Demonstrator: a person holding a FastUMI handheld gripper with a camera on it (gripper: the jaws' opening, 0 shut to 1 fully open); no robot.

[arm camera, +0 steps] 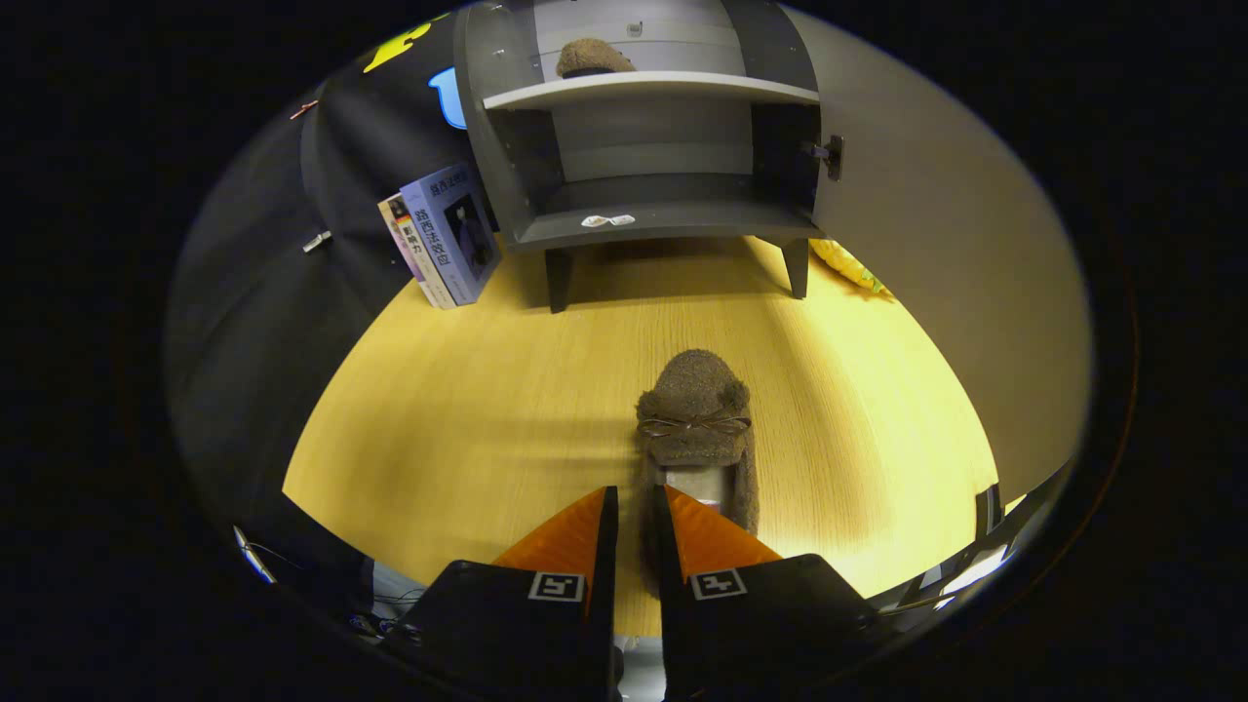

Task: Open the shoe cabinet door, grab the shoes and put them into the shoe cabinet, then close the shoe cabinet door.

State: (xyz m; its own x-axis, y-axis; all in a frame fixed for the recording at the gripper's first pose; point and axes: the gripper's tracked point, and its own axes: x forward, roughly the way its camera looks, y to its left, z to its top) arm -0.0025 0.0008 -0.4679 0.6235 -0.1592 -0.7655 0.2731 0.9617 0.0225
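- Pale wooden tabletop, grain running toward the cabinet; dark booth cloth behind and to the left.
- Shoe cabinet stands at the far end of the table on short dark legs, grey, two levels split by a light shelf.
- Cabinet door swung wide open to the right, big pale panel, dark handle near its hinge-side edge.
- Two books lean upright just left of the cabinet.
- Something yellow on the table behind the right cabinet leg, partly hidden by the door.
- Small white item lies on the cabinet's bottom board.
- Gripper low over the near table, pointing straight at the cabinet; fingers nearly together, only a narrow gap, at the heel end of the near shoe. Whether both press on the heel rim — cannot tell.
- Brown fuzzy slipper flat on the table just ahead of the fingers, toe toward the cabinet, small bow across the top, pale insole showing.
- Second brown slipper already on the upper shelf inside the cabinet.
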